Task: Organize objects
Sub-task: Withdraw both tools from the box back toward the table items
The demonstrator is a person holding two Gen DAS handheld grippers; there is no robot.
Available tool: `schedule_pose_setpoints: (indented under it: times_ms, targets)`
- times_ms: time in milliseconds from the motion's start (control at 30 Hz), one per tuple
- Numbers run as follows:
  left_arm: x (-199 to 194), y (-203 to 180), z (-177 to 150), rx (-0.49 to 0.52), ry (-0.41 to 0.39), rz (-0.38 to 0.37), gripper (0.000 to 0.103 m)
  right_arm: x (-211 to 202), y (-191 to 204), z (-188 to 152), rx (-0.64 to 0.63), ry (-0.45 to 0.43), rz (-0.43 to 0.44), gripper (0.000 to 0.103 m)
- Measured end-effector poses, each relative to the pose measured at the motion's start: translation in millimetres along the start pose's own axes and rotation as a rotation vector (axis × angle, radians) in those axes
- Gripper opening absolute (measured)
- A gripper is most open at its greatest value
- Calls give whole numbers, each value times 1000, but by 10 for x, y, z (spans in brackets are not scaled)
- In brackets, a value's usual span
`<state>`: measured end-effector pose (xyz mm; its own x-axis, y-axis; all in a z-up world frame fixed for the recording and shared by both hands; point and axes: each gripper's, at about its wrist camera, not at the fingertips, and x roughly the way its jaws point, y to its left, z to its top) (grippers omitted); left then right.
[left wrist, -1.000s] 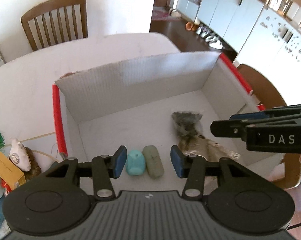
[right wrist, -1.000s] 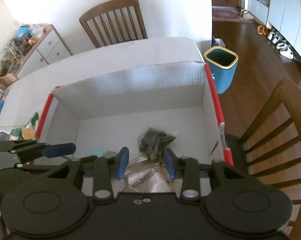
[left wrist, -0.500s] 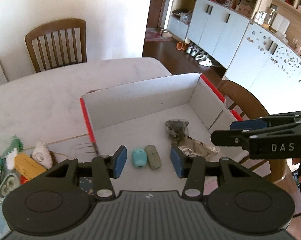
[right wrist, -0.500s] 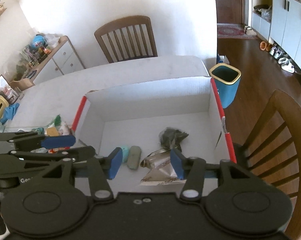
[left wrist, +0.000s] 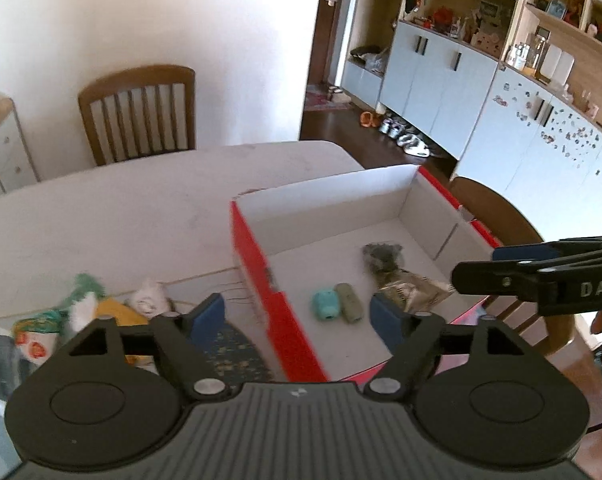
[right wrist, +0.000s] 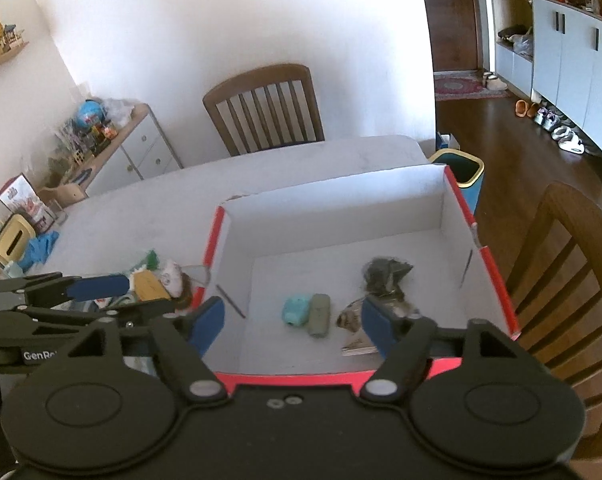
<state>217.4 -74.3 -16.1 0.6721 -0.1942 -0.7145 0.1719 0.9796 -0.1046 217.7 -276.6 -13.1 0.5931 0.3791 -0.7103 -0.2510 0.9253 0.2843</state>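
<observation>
A shallow red-sided cardboard box with a white inside sits on the pale table, and four things lie on its floor. Two small rounded pieces rest side by side and touching near the front: one turquoise block and one grey-green oblong block. To their right lies one crumpled silvery foil packet, with one dark, bunched plastic bag just behind it. The left gripper hangs above the box's left wall with its blue-padded jaws spread wide and nothing between them. The right gripper hovers over the front of the box, likewise spread wide and empty — one pad stands in front of the foil packet without visibly touching it. Left of the box, on the table, is a loose cluster of packets: one yellow-orange pouch, one white pouch with a printed face, and one green-and-white wrapper; more lie partly hidden behind the gripper, so I cannot count the rest. Two wooden slat-backed chairs show — one at the far side of the table, one at the right by the box. One teal bin with a yellow rim stands on the floor beyond the box.
</observation>
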Motion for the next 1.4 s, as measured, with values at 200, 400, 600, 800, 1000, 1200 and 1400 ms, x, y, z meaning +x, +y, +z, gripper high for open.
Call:
schedule_pose_setpoints:
  times_ms: [200, 400, 600, 800, 1000, 1200, 1400]
  targets:
    - [-177, 216, -109, -7, -14, 9, 84, -46, 219, -125, 21, -34, -26, 94]
    - [-314, 427, -230, -23, -21, -1, 88, -75, 481, -242, 4, -78, -39, 99]
    - [-437, 625, -327, -31, -50, -28, 96, -64, 743, -310, -16, -93, -52, 100]
    - [-562, 840, -411, -40, -113, -34, 103, -42, 956, -356, -8, -102, -53, 102]
    - [-599, 1050, -508, -33, -124, -17, 103, 28, 1136, -379, 7, -117, -67, 102]
    - [-631, 1303, -658, -44, -143, -4, 103, 158, 1337, -398, -17, -123, -78, 102]
    - [-651, 1527, -765, -40, -151, 59, 103, 314, 1525, -384, -35, -131, -78, 102]
